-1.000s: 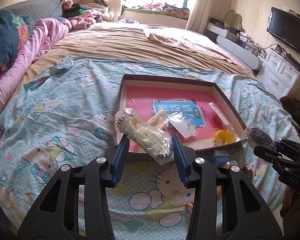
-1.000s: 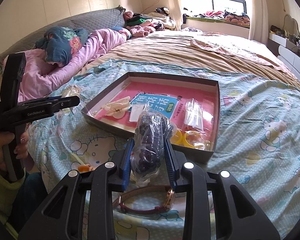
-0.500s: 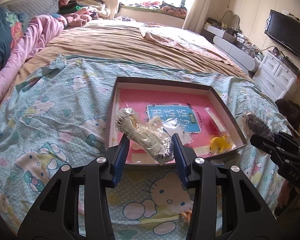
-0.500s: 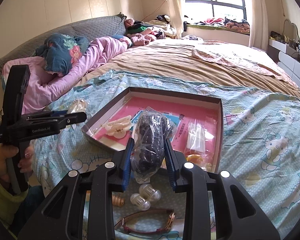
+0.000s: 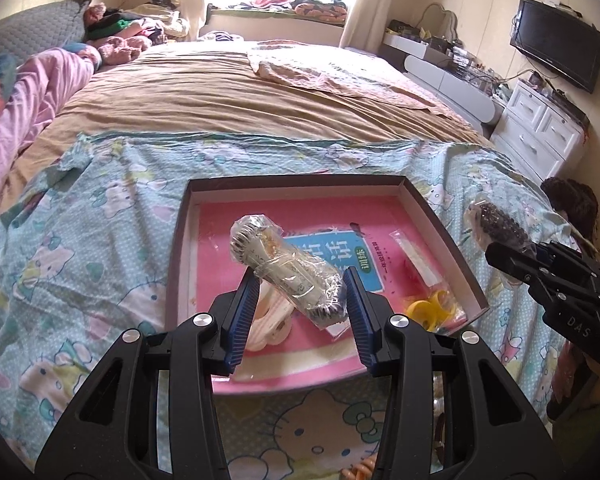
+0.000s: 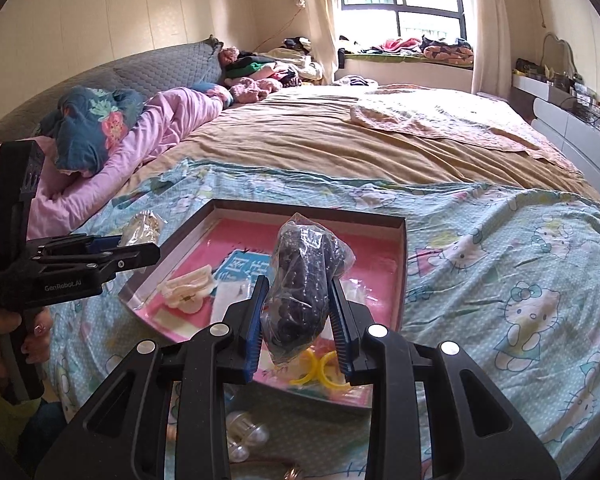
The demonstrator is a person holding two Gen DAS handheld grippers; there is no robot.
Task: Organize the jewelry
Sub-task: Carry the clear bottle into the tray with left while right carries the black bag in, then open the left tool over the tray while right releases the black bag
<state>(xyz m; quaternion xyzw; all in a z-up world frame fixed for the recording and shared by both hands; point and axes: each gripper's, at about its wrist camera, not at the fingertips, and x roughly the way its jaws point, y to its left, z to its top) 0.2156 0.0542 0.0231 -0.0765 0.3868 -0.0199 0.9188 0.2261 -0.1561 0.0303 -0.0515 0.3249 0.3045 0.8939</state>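
the shallow brown-walled tray (image 5: 432, 216) with its pink floor lies on the hello kitty sheet (image 5: 80, 248) at the near end of the bed, and everything here is placed from it. above the tray's near half, the left gripper (image 5: 300, 300) pinches a clear packet of pale beaded jewelry (image 5: 288, 268) between its blue pads; the packet sits slantwise, its upper end leaning toward the tray's far left corner. the same packet shows in the right wrist view at the tray's left side (image 6: 142, 224), sticking out past the black left gripper (image 6: 132, 250), which a hand (image 6: 4, 340) holds by its grip.

the right gripper (image 6: 298, 316) is clamped on a clear packet of dark beads (image 6: 302, 284), held nearly upright over the tray's near edge (image 6: 400, 280). from the left wrist view that dark packet (image 5: 498, 224) hangs just outside the tray's right wall, in front of the right gripper's black body (image 5: 516, 258).

inside the tray lie a blue label with white characters (image 5: 328, 252) at the middle, a cream hair clip (image 6: 190, 286) near the left wall, a narrow clear sachet (image 5: 414, 256) toward the right wall, and yellow rings (image 5: 426, 308) in the near right corner.

in front of the tray's near wall, on the sheet, rest two clear round beads (image 6: 246, 434).
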